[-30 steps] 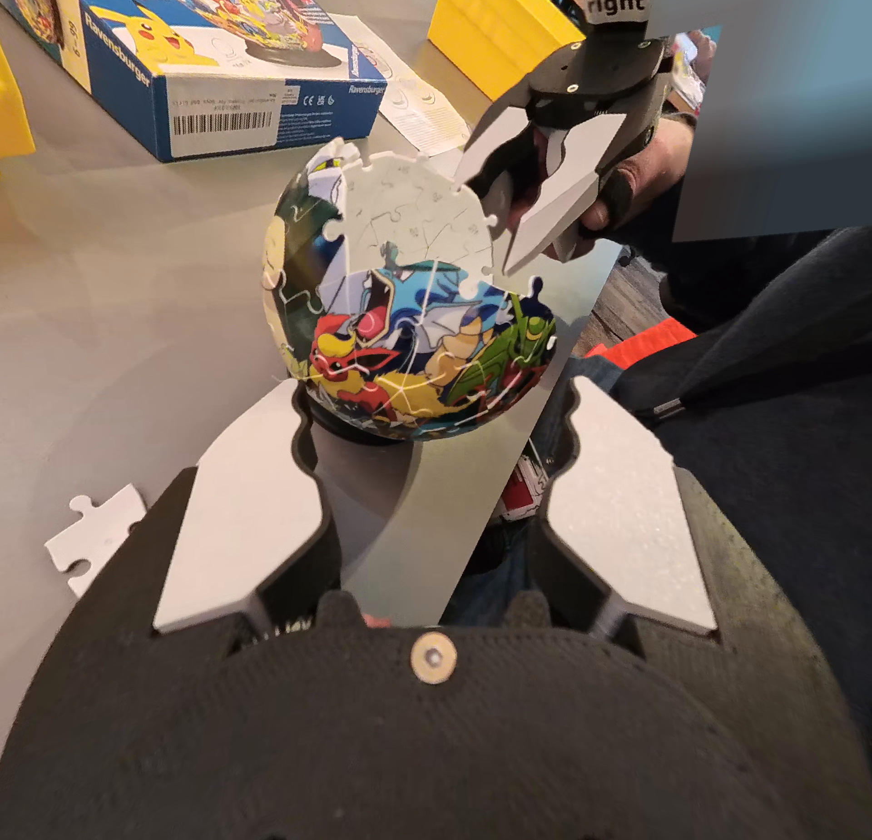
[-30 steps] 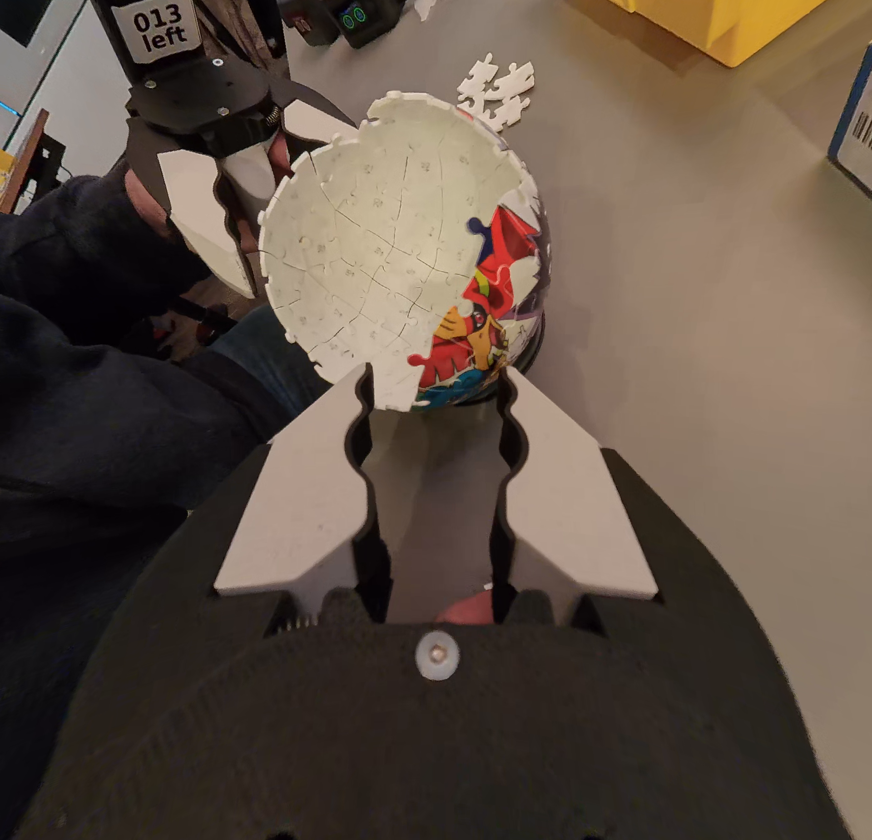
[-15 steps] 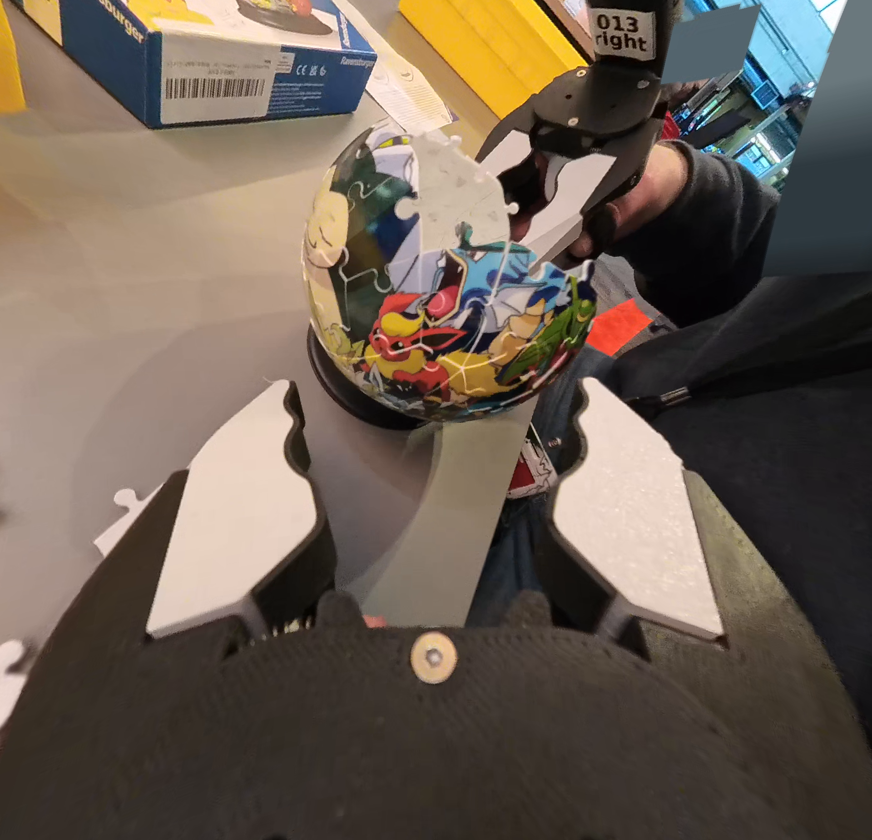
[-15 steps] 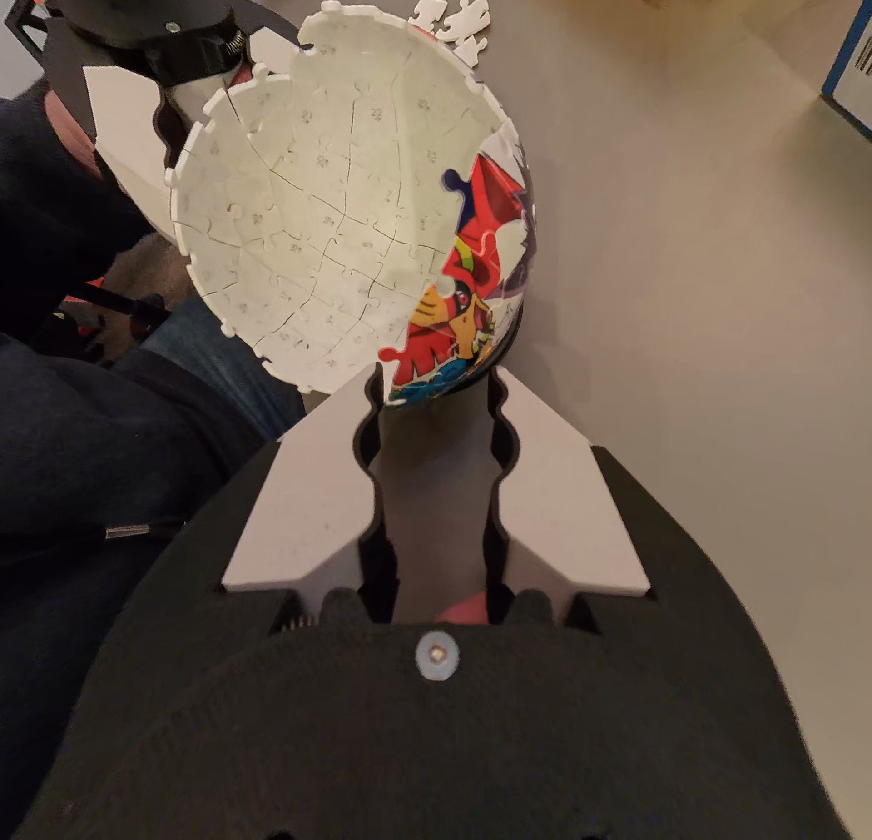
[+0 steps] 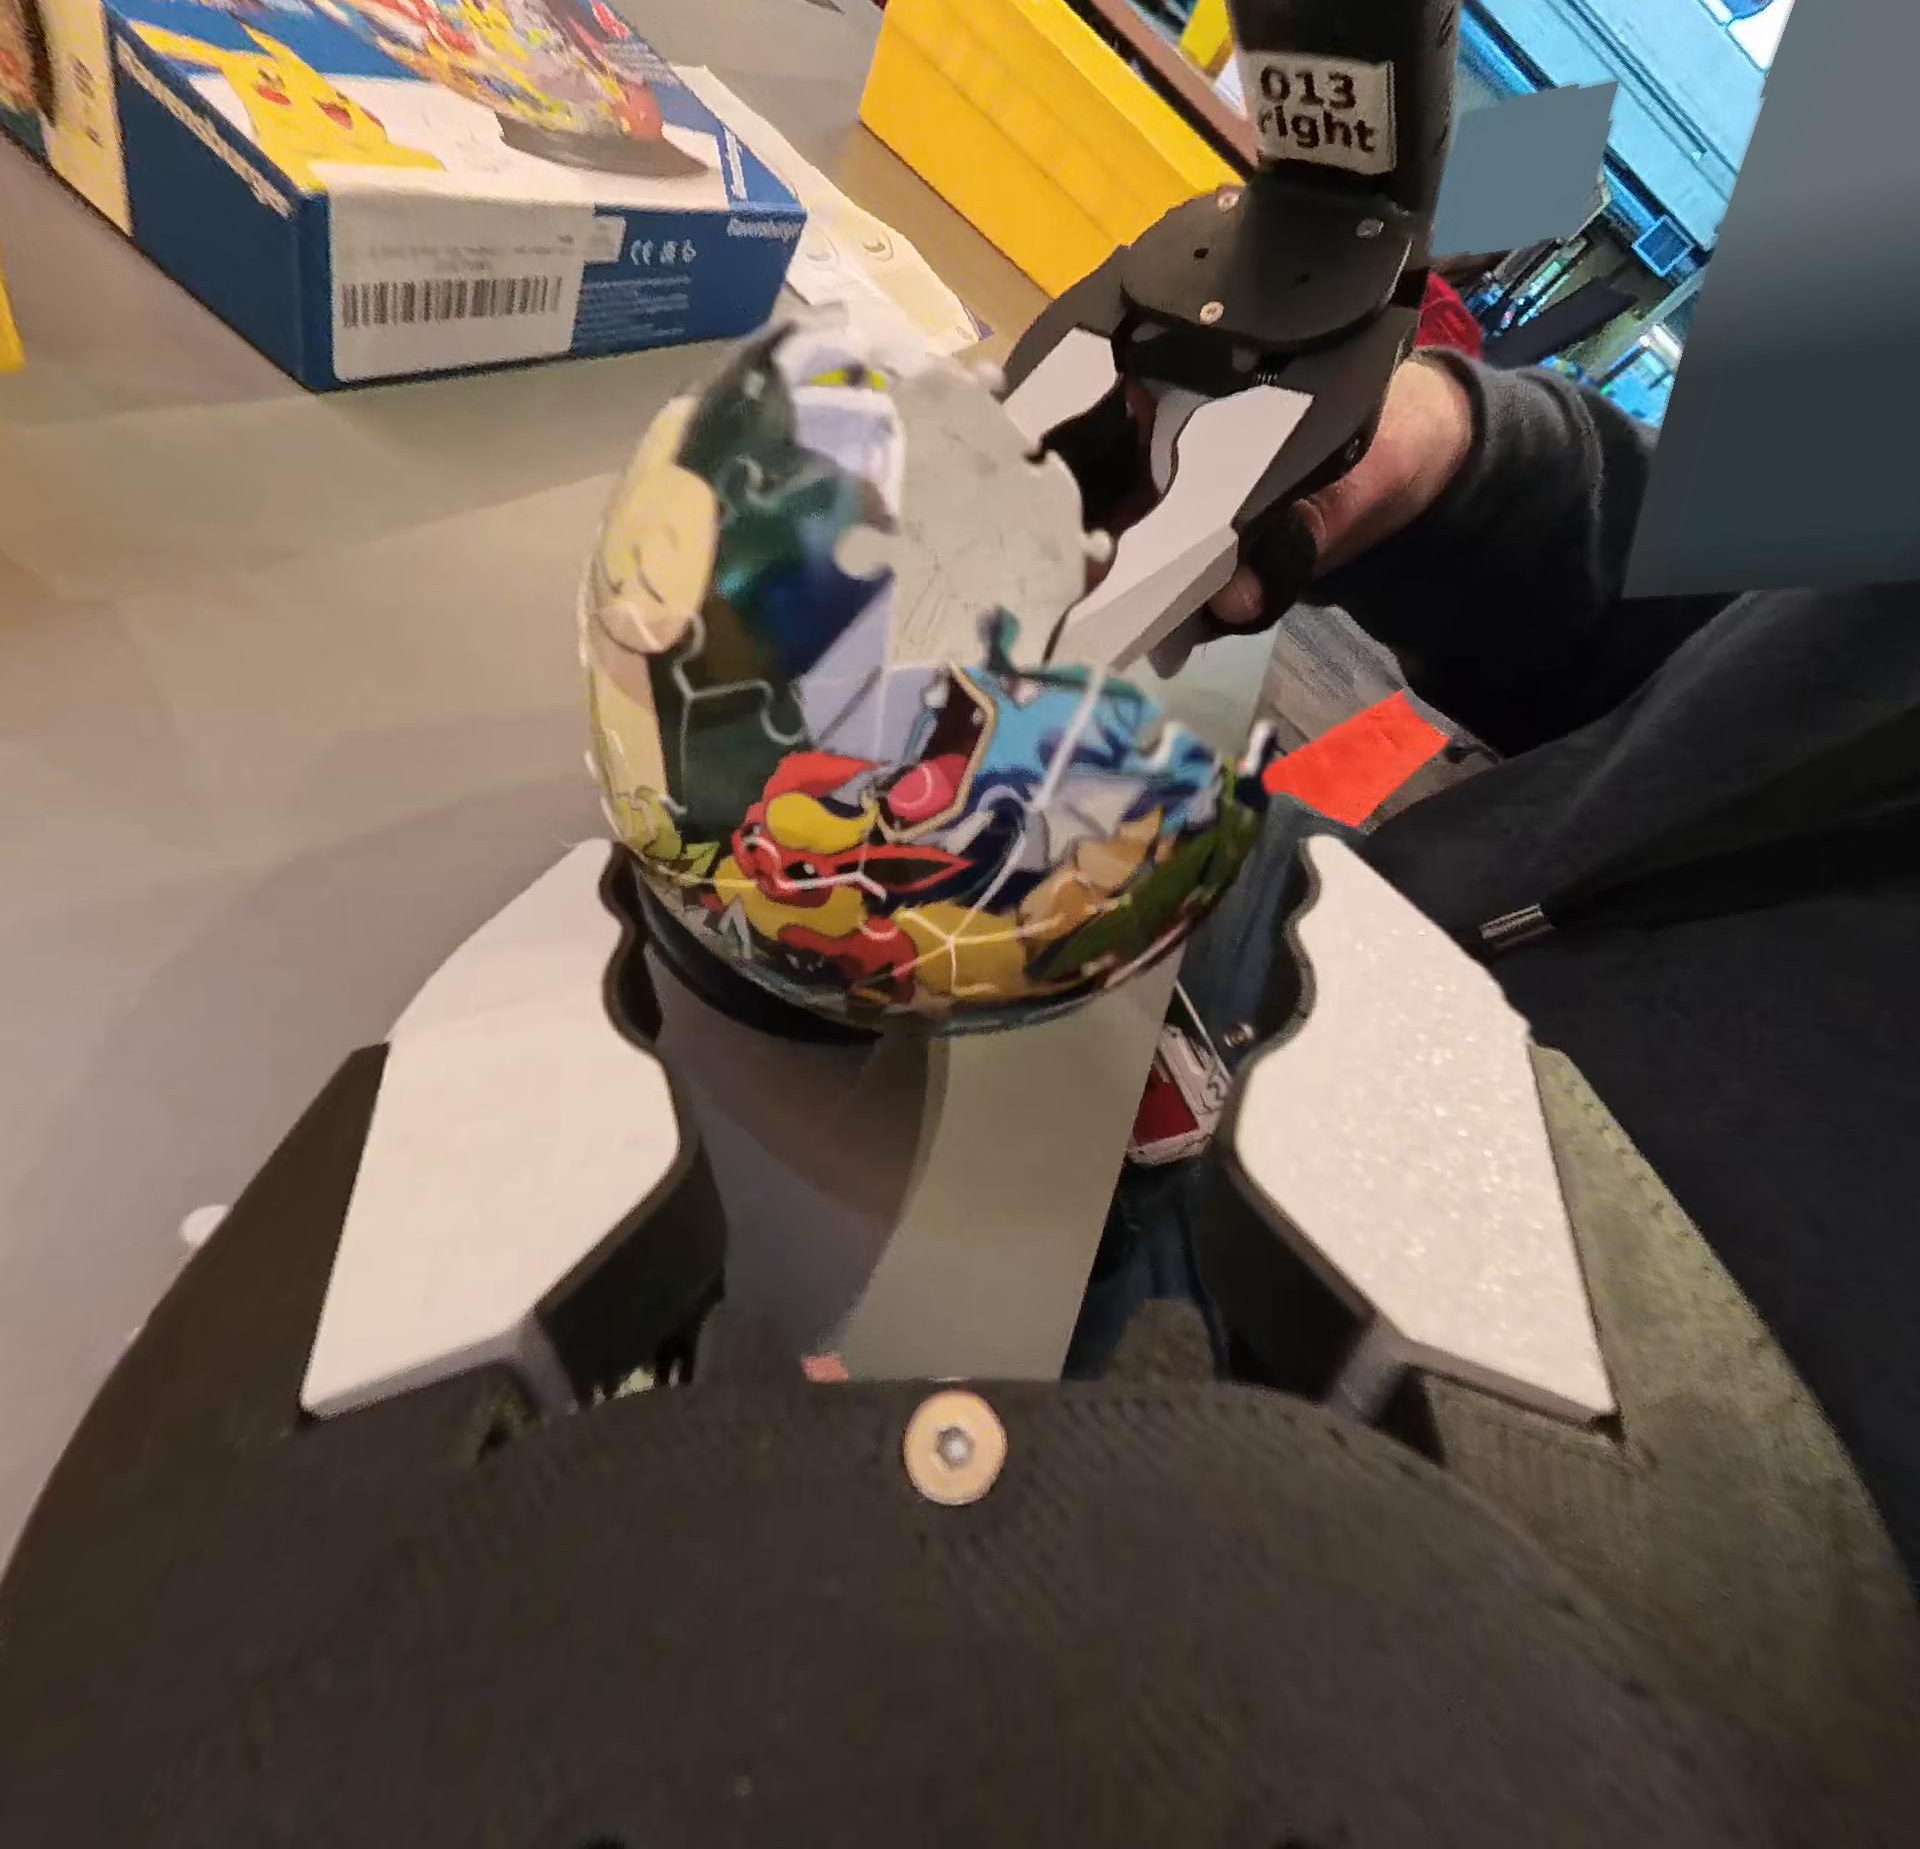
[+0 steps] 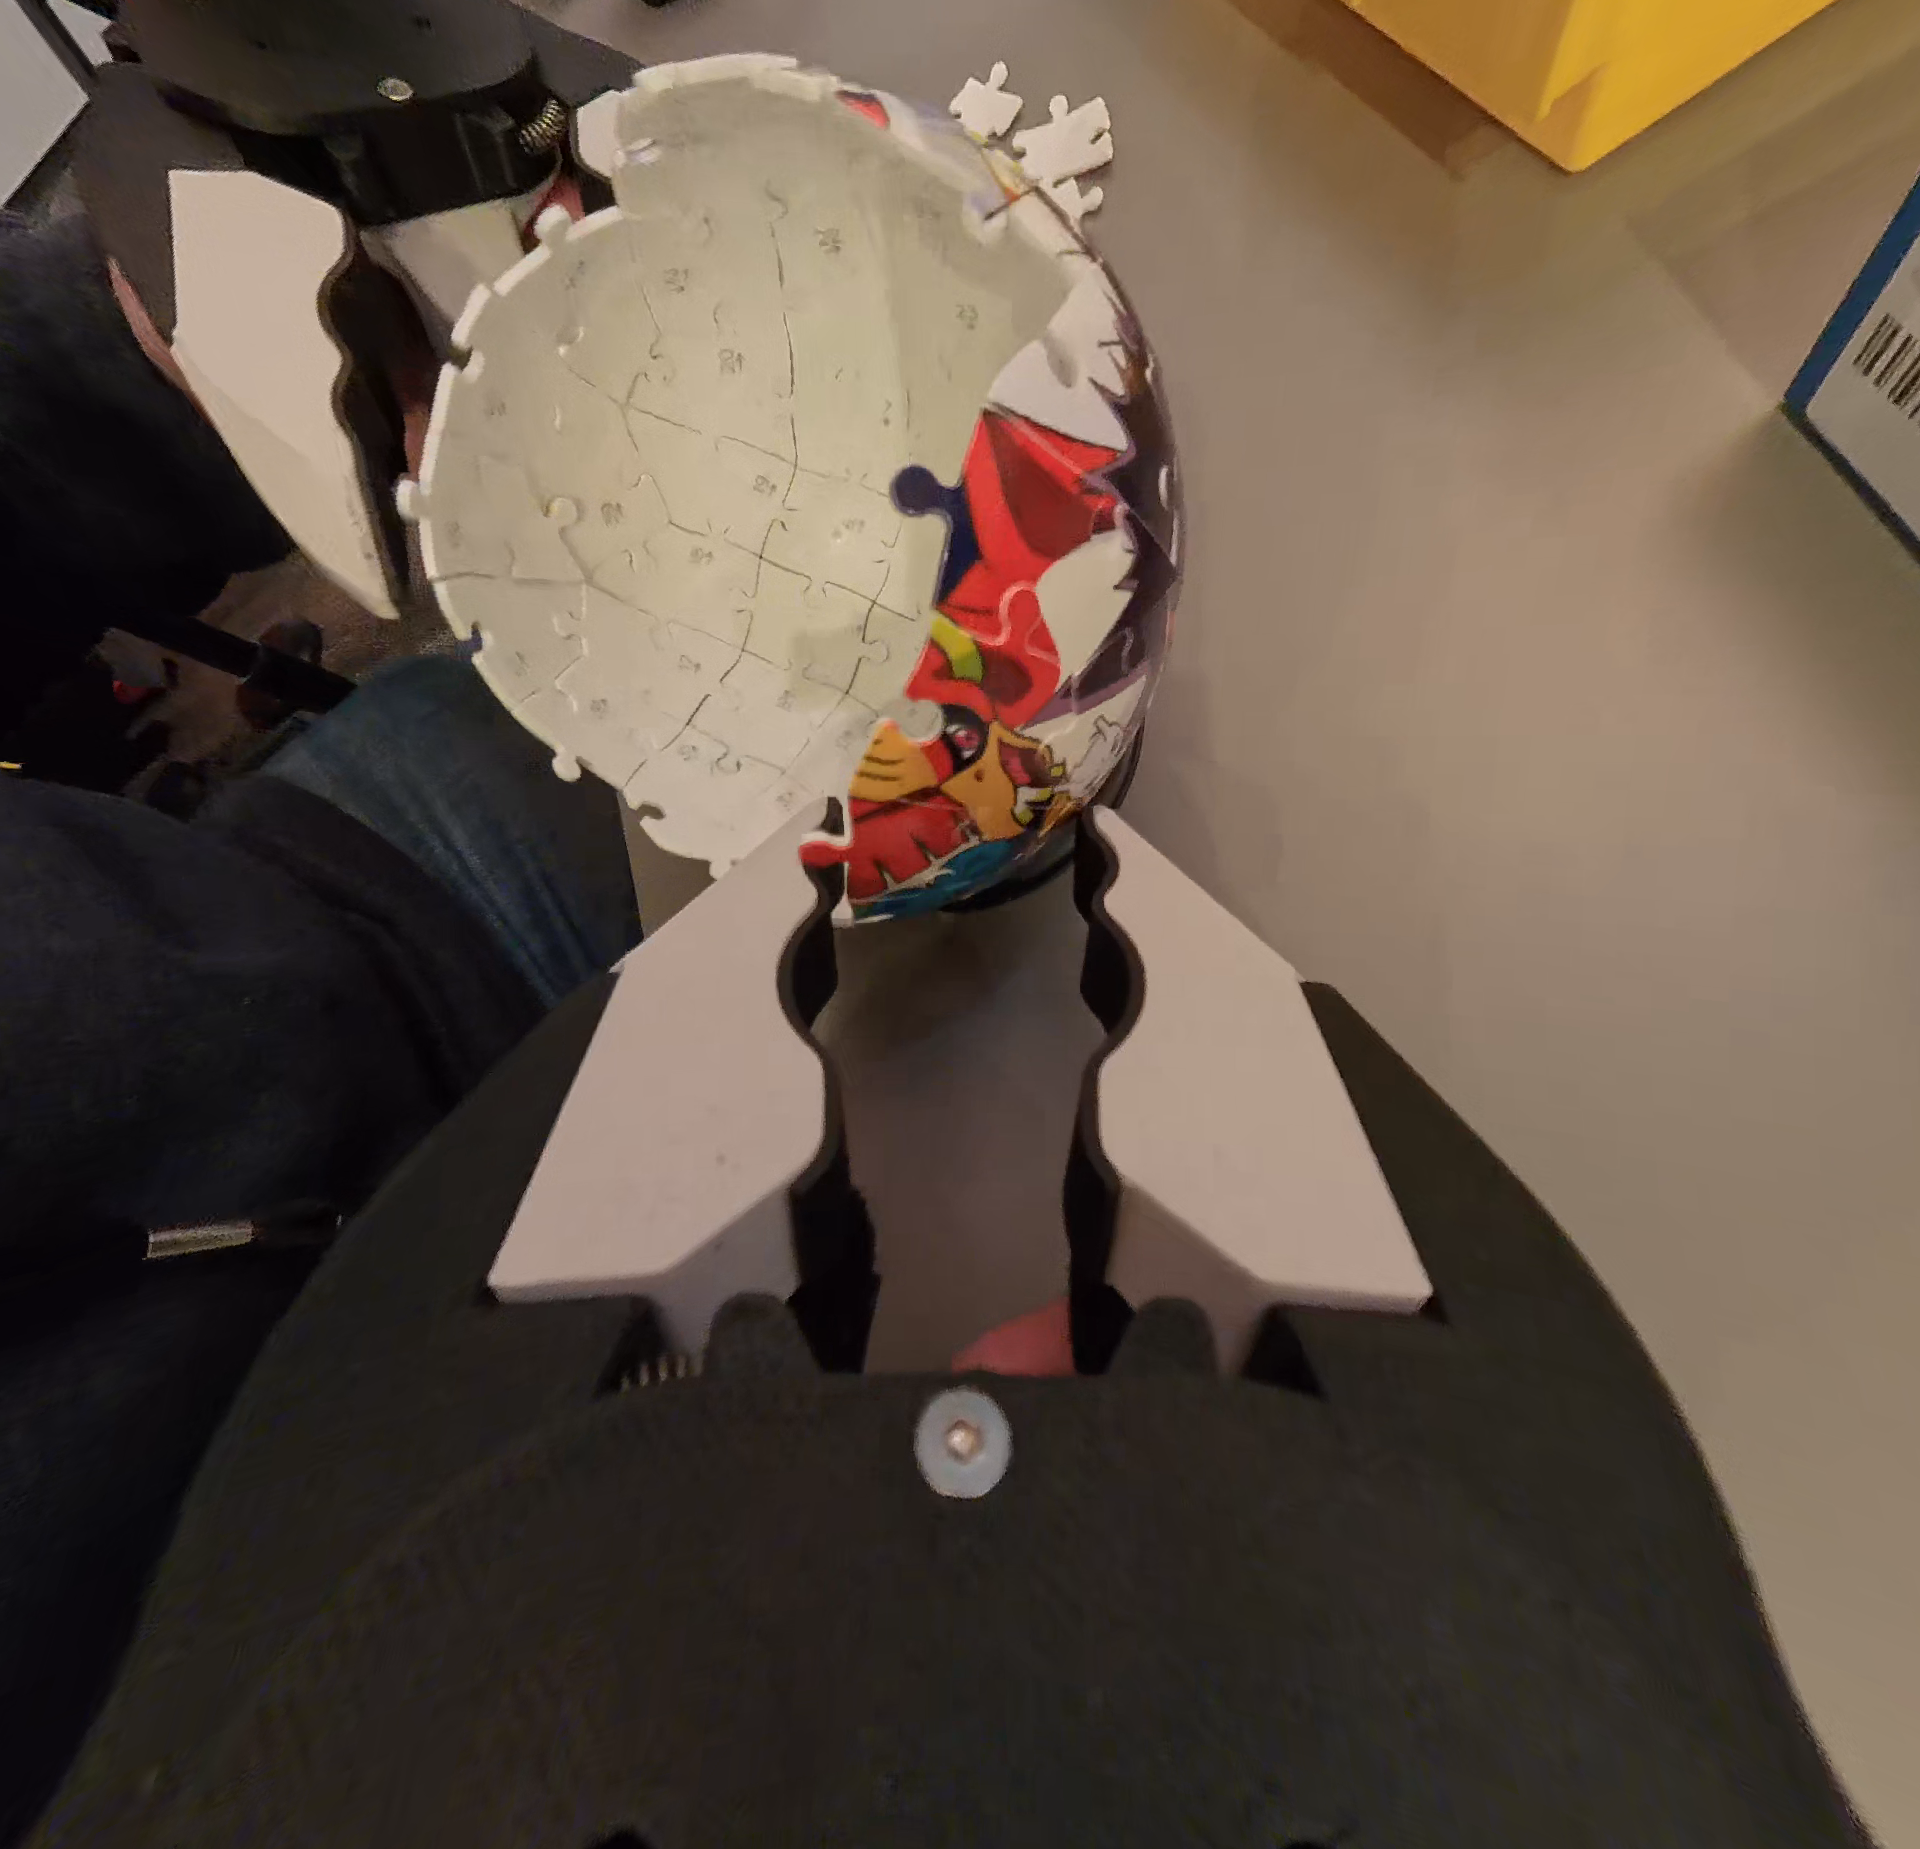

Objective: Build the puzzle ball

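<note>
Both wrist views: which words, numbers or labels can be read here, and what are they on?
I do not copy wording; it stands on these:
White label on the handle of the right gripper: readable.
Blue puzzle box: brand print and a barcode sticker; the small print is blurred.
Puzzle ball, white inside: faint small numbers on the pieces.

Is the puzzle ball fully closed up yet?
No. In the right wrist view the puzzle ball has a large gap showing its white inner face, and loose white pieces lie on the table.
</note>
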Tool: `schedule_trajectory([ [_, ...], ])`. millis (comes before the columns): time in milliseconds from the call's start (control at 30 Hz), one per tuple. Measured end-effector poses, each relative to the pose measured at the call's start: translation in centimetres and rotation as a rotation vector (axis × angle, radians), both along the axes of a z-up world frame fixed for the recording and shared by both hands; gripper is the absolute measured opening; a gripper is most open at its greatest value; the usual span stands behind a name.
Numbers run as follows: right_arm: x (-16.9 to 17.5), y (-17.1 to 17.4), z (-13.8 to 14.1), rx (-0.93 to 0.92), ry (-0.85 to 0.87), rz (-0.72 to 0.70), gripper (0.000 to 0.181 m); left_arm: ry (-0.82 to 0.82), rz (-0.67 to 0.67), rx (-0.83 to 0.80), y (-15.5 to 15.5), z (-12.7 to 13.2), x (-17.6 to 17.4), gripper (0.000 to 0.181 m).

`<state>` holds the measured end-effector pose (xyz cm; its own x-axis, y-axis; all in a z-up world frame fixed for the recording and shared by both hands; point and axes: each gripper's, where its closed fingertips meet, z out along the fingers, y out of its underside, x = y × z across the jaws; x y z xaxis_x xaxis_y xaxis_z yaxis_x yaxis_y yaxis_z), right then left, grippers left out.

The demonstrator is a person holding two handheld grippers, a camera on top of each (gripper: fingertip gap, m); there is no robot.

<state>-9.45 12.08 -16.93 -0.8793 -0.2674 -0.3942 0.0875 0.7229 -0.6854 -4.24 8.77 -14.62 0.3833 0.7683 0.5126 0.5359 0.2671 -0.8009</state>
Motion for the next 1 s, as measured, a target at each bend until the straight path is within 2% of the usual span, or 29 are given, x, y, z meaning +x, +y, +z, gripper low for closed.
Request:
schedule_trajectory([
  [333, 0.1, -0.4, 0.2, -0.019, -0.074, 0.004, 0.044, 0.053, 0.049, -0.023, -0.9, 1.0, -0.7, 0.114],
  [467, 0.5, -0.6, -0.2, 0.004, -0.136, 0.026, 0.044, 0.025, 0.053, -0.047, -1.0, 1.1, -1.0, 0.115],
  [733, 2.3, -0.7, 0.2, -0.001, -0.111, 0.106, 0.051, -0.064, 0.07, -0.072, -1.0, 2.2, -0.4, 0.122],
  [900, 3.1, -0.7, -0.5, 0.0, -0.046, 0.152, 0.055, -0.11, 0.101, -0.076, -1.1, 2.0, 0.6, 0.118],
  [1000, 2.4, -0.6, -0.6, 0.002, -0.017, 0.144, 0.058, -0.111, 0.11, -0.064, -1.1, 1.9, 0.7, 0.116],
])
